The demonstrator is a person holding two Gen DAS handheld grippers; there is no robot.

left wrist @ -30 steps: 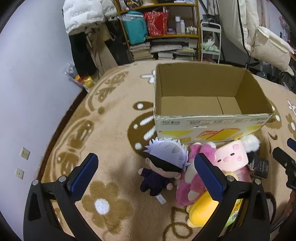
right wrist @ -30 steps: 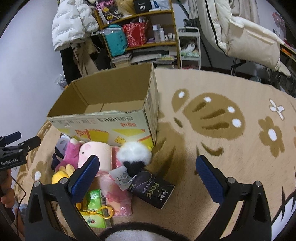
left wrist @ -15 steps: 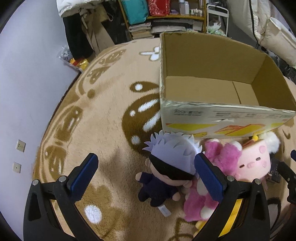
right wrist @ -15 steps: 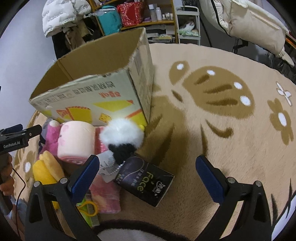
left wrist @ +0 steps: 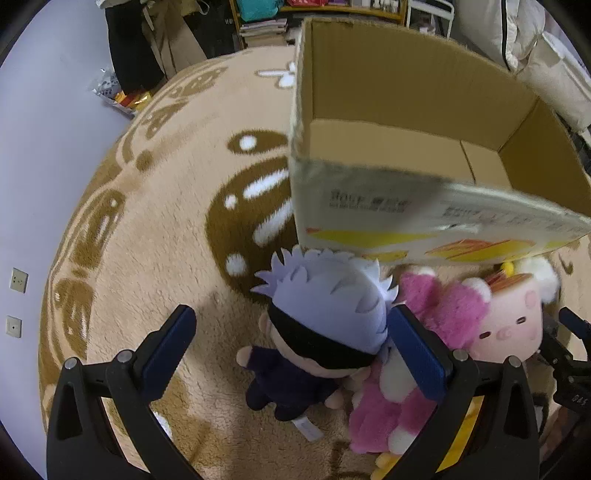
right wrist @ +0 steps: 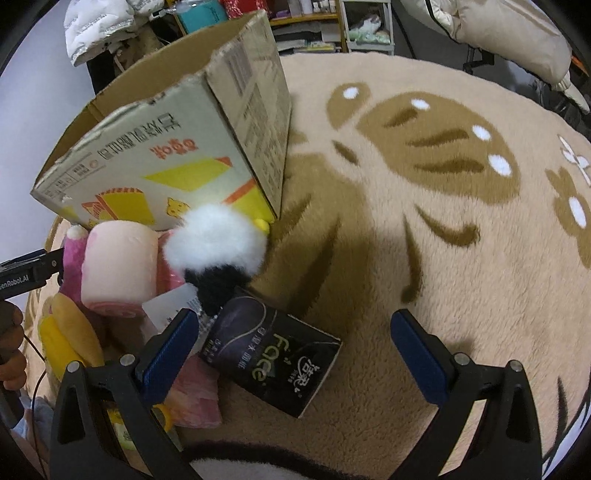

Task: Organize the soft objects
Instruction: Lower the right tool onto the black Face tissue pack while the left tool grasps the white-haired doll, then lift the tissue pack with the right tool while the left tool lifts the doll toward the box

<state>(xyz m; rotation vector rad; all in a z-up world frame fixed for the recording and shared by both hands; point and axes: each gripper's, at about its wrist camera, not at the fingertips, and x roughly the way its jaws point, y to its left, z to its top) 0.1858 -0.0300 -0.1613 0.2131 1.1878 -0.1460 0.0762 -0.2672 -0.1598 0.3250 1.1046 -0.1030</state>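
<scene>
An open empty cardboard box [left wrist: 406, 155] stands on the rug; it also shows in the right wrist view [right wrist: 177, 147]. In front of it lie soft toys: a doll with lilac hair and a black blindfold [left wrist: 325, 325], a pink plush [left wrist: 443, 314], a pale pink pig plush [left wrist: 513, 325], a yellow plush [right wrist: 66, 332] and a white and black fluffy toy [right wrist: 214, 251]. My left gripper [left wrist: 291, 347] is open, its jaws either side of the lilac-haired doll. My right gripper [right wrist: 291, 347] is open above a black tissue pack [right wrist: 273, 354].
A beige rug with brown patterns [right wrist: 443, 184] covers the floor. Shelves with books and bags [left wrist: 314, 14] and hanging coats stand behind the box. A wall with sockets [left wrist: 18, 280] is at the left. A pink packet [right wrist: 195, 391] lies by the tissue pack.
Both grippers have moved lower and closer to the toys. The lilac-haired doll now sits between the left jaws; the tissue pack is nearer the right jaws. Both stay open.
</scene>
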